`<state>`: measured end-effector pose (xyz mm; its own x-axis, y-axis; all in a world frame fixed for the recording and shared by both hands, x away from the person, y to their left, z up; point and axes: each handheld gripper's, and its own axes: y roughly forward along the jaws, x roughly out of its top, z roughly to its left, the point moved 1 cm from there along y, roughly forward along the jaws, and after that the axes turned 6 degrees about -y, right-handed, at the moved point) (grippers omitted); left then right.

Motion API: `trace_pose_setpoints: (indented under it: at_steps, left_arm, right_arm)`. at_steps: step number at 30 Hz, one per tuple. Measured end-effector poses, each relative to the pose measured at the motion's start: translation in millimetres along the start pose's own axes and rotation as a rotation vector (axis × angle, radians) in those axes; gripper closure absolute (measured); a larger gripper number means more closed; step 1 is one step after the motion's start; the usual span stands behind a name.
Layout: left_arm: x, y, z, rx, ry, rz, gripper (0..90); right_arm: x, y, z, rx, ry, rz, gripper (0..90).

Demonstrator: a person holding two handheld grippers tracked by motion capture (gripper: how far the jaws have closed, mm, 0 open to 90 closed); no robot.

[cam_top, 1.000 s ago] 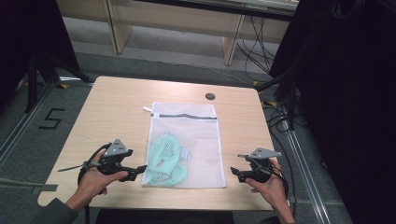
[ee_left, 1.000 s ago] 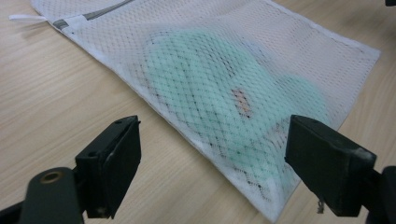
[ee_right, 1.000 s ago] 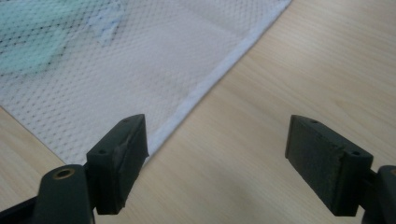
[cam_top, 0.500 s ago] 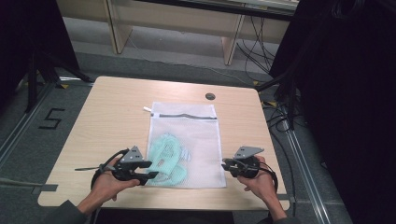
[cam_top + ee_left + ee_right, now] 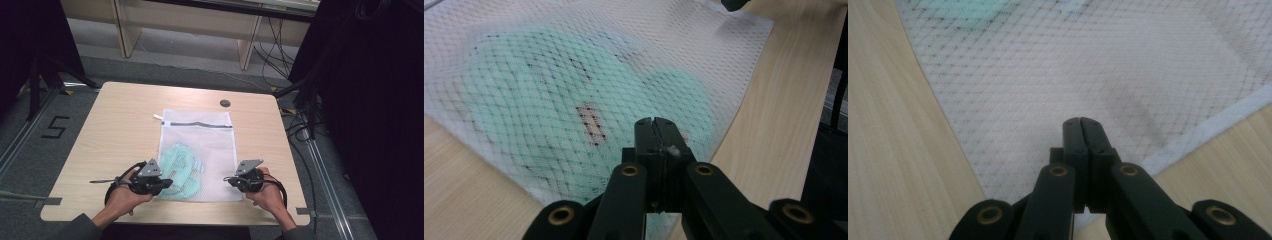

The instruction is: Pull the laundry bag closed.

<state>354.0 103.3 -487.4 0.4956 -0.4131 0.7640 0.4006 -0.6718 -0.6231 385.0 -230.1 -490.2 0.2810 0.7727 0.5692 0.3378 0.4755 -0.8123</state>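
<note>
Mesh laundry bag [image 5: 196,152] flat at centre of wooden table [image 5: 125,120], zipper edge toward top of frame, mint-green garment [image 5: 180,167] bunched inside lower left portion.

Left gripper [image 5: 161,183] at bag's lower left corner, right gripper [image 5: 231,180] at lower right corner, both in lower third of high view. Jaws on both just been closing, now clenched. Left gripper view: jaws together over the mesh [image 5: 574,100], a scrap of white fabric caught between them, green garment [image 5: 549,110] just ahead under the net. Right gripper view: jaws pressed shut at the near hem [image 5: 1198,132], mesh apparently pinched at the tips, though fabric between pads hard to make out.

Judged step: grip on both near corners of bag taken, lift or drag not yet begun.

Next move likely calls for raising both corners together, evenly, keeping tension across the hem so garment slides toward zipper end rather than bunching. Risk: thin mesh slipping from the right pinch.
</note>
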Motion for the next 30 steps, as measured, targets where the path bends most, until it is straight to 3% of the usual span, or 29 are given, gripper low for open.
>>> trace_pose_setpoints:
  at_steps: [7, 10, 18, 19, 20, 21, 22, 25, 26, 27, 28, 30]
  left_arm:
    - [-0.2, 5.2, 6.3, 0.013, 0.015, 0.04, 89.7]
    - [-1.8, 8.7, 11.4, 0.037, -0.01, 0.051, 89.7]
    - [-2.3, 24.3, 25.6, 0.053, -0.024, 0.091, 89.8]
    - [-1.0, 24.8, 28.4, 0.061, 0.002, 0.094, 89.8]
    - [-1.0, 24.8, 28.4, 0.061, 0.002, 0.094, 89.7]
    - [-1.0, 26.1, 28.6, 0.059, -0.024, 0.091, 89.7]
    - [-0.3, 26.5, 31.0, 0.065, -0.009, 0.093, 89.7]
    - [0.4, 27.5, 39.7, 0.075, -0.031, 0.096, 89.7]
    - [1.0, 27.9, 42.4, 0.084, -0.032, 0.096, 89.7]
    - [1.5, 28.3, 44.2, 0.082, -0.039, 0.096, 89.7]
    - [1.5, 28.3, 44.2, 0.082, -0.039, 0.096, 89.7]
    - [4.2, 29.2, 49.3, 0.103, -0.021, 0.101, 89.7]
  right_arm:
    - [1.4, 8.7, -1.8, 0.006, -0.036, 0.048, 90.0]
    - [1.7, 12.3, 1.1, 0.011, -0.05, 0.083, 90.0]
    - [2.4, 12.0, 3.8, 0.02, -0.058, 0.09, 90.0]
    - [2.6, 12.2, 4.5, 0.02, -0.064, 0.089, 90.0]
    - [2.6, 12.2, 4.5, 0.02, -0.064, 0.089, 90.0]
    - [2.9, 11.8, 5.5, 0.02, -0.058, 0.093, 90.0]
    - [3.4, 12.3, 7.0, 0.02, -0.067, 0.093, 90.0]
    - [5.3, 12.6, 11.5, 0.032, -0.072, 0.097, 90.0]
    - [6.7, 12.3, 9.9, 0.044, -0.115, 0.102, 90.0]
    - [7.1, 12.1, 14.4, 0.046, -0.084, 0.108, 90.0]
    - [7.1, 12.1, 14.4, 0.046, -0.084, 0.108, 90.0]
    - [10.9, 13.8, 18.2, 0.053, -0.123, 0.106, 90.0]
